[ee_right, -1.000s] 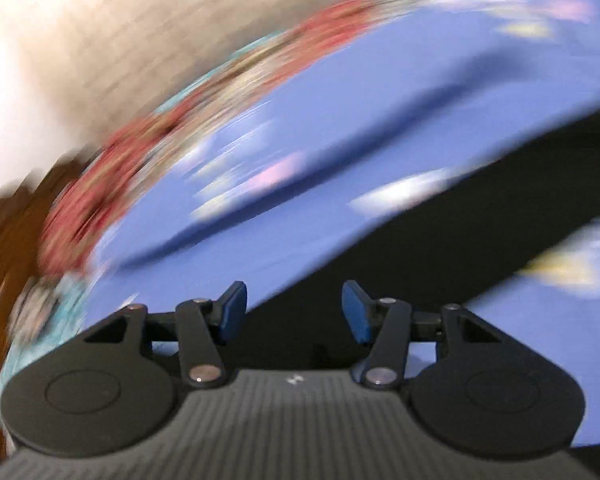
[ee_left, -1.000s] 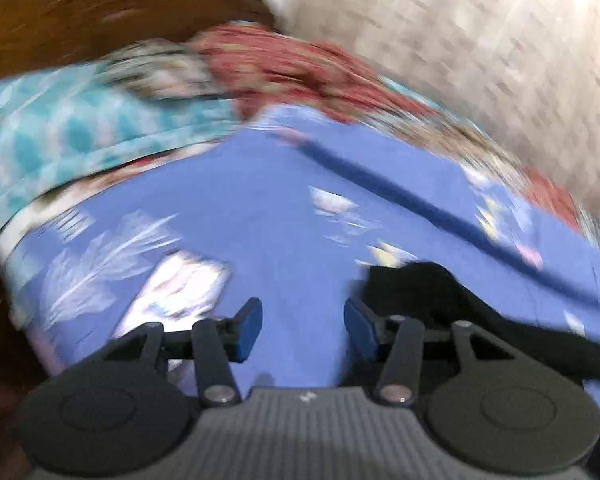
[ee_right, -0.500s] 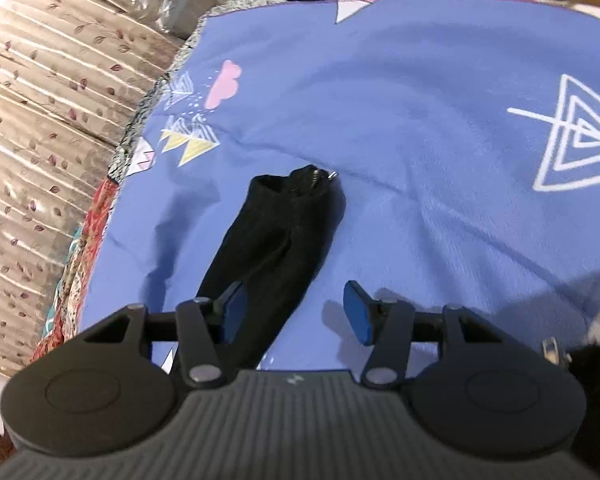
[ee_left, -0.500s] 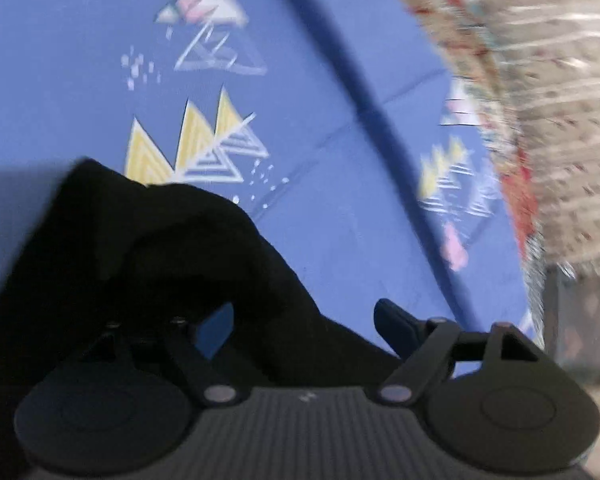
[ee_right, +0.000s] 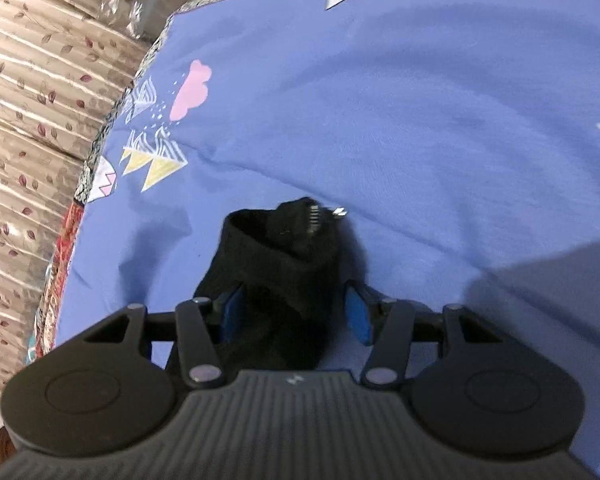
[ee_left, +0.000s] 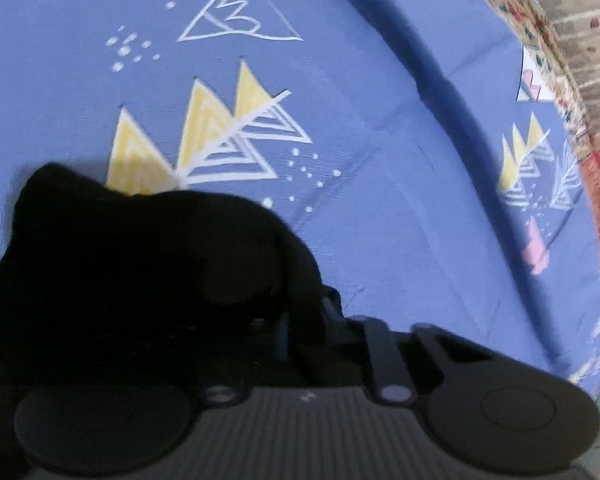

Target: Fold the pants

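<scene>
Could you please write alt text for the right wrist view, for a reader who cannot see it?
The right gripper straddles a bunched end of the black pants, its blue-padded jaws open on either side. The pants lie on a blue bedsheet printed with triangles and a pink cloud; a metal zipper shows at the tip.

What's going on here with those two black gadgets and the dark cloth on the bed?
A person is working a pair of handheld grippers to fold black pants on a blue patterned bedsheet. The left gripper looks closed on a bunched part of the fabric. The right gripper is open, its blue-padded fingers straddling the end with the zipper. No neat fold shows yet.
</scene>
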Demonstrator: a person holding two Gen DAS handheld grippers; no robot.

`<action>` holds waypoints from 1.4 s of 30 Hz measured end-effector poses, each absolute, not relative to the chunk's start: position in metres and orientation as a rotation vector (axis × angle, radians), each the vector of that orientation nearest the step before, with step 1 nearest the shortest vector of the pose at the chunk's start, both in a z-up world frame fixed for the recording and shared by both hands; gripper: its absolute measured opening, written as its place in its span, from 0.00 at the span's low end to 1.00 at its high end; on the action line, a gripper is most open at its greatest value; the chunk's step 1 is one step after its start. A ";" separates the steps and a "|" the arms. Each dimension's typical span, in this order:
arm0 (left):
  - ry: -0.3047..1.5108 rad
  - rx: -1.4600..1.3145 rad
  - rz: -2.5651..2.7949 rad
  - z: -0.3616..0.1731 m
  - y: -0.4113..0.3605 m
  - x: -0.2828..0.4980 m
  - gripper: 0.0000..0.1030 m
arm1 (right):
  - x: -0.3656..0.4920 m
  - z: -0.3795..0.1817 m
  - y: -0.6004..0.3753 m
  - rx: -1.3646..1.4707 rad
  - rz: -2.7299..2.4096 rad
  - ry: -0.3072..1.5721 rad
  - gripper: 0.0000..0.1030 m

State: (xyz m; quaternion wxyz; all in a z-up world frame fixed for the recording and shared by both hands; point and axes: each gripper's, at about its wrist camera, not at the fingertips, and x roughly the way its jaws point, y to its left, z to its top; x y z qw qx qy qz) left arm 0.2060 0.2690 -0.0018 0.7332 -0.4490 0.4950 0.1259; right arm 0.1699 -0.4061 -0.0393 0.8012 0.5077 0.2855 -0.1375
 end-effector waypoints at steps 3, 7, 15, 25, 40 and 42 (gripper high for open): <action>1.048 -1.012 0.230 0.013 0.273 0.184 0.09 | 0.162 -0.018 -0.403 1.074 -0.289 0.565 0.11; 0.960 -1.034 0.105 0.048 0.273 0.141 0.09 | 0.127 0.027 -0.414 1.092 -0.201 0.452 0.11; 0.858 -1.124 -0.002 0.082 0.279 0.038 0.09 | 0.025 0.077 -0.439 1.010 -0.175 0.410 0.11; 0.908 -1.169 0.016 0.046 0.282 -0.082 0.09 | -0.097 0.028 -0.425 0.960 -0.215 0.482 0.11; 0.977 -1.113 0.133 0.020 0.282 -0.119 0.38 | -0.088 0.014 -0.404 0.843 -0.262 0.526 0.80; 0.959 -1.103 0.136 0.026 0.289 -0.127 0.41 | -0.078 0.015 -0.388 0.721 -0.261 0.559 0.80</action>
